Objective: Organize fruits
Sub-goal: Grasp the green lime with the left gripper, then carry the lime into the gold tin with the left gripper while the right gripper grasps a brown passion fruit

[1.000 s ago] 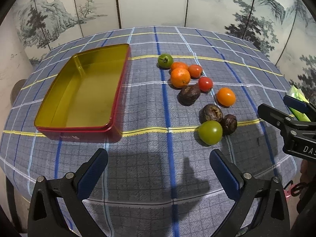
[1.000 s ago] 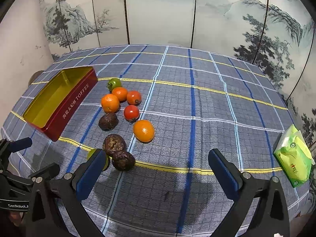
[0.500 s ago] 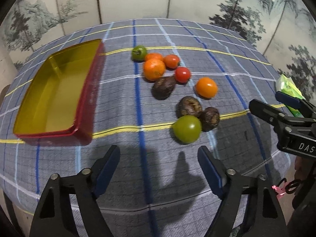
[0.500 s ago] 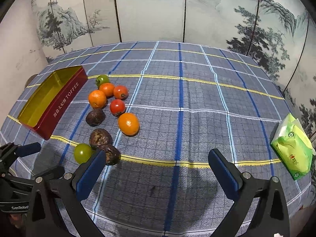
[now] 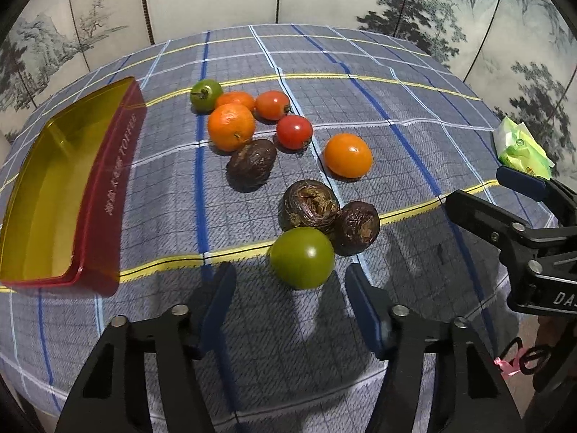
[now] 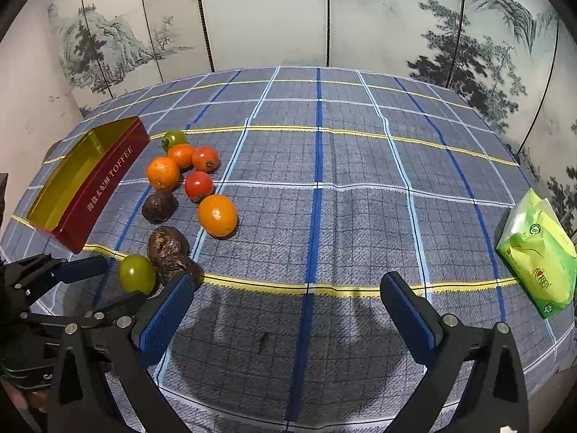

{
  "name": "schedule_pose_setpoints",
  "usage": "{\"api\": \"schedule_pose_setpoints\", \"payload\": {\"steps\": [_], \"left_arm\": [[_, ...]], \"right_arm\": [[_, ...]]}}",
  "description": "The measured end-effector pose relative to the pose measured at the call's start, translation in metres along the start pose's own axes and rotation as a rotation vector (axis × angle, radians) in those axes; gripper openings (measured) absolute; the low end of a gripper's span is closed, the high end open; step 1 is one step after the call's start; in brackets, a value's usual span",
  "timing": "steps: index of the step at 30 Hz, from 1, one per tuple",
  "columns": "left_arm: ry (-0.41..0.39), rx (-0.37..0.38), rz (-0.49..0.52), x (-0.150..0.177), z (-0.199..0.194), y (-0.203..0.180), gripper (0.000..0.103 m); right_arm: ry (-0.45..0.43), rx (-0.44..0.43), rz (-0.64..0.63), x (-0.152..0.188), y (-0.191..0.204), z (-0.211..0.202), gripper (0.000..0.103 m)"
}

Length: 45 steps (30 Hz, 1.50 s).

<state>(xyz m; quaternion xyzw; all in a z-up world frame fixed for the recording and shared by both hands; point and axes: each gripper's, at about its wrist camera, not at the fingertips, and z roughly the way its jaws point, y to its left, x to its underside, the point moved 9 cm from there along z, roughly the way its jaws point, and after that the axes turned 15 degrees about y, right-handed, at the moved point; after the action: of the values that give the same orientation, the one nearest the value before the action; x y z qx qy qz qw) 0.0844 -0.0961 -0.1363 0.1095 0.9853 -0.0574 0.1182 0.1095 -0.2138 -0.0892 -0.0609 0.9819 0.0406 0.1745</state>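
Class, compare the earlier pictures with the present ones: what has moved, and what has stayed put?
The left gripper has advanced toward the large green tomato, jaws closing but not yet touching it. The right gripper stays open, holding nothing. The fruits, red-and-gold toffee tin and green tissue pack lie unmoved.

Perhaps a home: painted screen (image 6: 324, 18), clothed table (image 6: 360, 180)

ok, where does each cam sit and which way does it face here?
Left wrist: on the left tool, angled down at the near green tomato ahead of its closing, still empty jaws; own two fingers show, right tool at the right edge.
Right wrist: on the right tool, angled down across the plaid tablecloth; own fingers, left tool at lower left.
Shared: fruit cluster, toffee tin, green packet, painted screen.
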Motion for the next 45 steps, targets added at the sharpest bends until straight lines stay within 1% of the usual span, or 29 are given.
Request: {"api": "schedule_pose_setpoints", "payload": {"steps": [4,8,14,18,26,30,33,38,40,45], "left_arm": [[0.008,0.005,0.002,-0.002,0.007,0.000,0.052],[0.018,0.034,0.000,-0.003,0.012,0.000,0.037],[0.021,0.053,-0.019,0.002,0.007,0.006,0.036],[0.006,0.056,-0.031,0.005,-0.004,0.014,0.036],[-0.082,0.053,-0.070,0.003,-0.049,0.041,0.036],[-0.125,0.025,-0.094,-0.001,-0.070,0.066,0.036],[-0.139,-0.008,-0.123,-0.003,-0.077,0.088,0.036],[-0.144,-0.062,-0.217,-0.002,-0.079,0.142,0.036],[-0.141,-0.081,-0.254,0.001,-0.078,0.162,0.036],[-0.136,-0.135,-0.315,0.007,-0.074,0.204,0.036]], "right_arm": [[0.004,-0.005,0.003,0.001,0.000,0.003,0.102],[0.009,-0.007,0.000,0.002,0.001,0.005,0.102],[0.027,-0.016,0.000,0.005,0.006,0.012,0.102],[0.042,-0.021,-0.010,0.010,0.013,0.018,0.102],[0.065,-0.036,-0.051,0.014,0.033,0.028,0.102],[0.066,-0.041,-0.080,0.013,0.046,0.030,0.102],[0.061,-0.044,-0.098,0.010,0.054,0.030,0.102],[0.066,-0.047,-0.128,0.009,0.067,0.033,0.101],[0.070,-0.047,-0.138,0.007,0.071,0.036,0.100],[0.086,-0.050,-0.155,0.006,0.081,0.042,0.090]]}}
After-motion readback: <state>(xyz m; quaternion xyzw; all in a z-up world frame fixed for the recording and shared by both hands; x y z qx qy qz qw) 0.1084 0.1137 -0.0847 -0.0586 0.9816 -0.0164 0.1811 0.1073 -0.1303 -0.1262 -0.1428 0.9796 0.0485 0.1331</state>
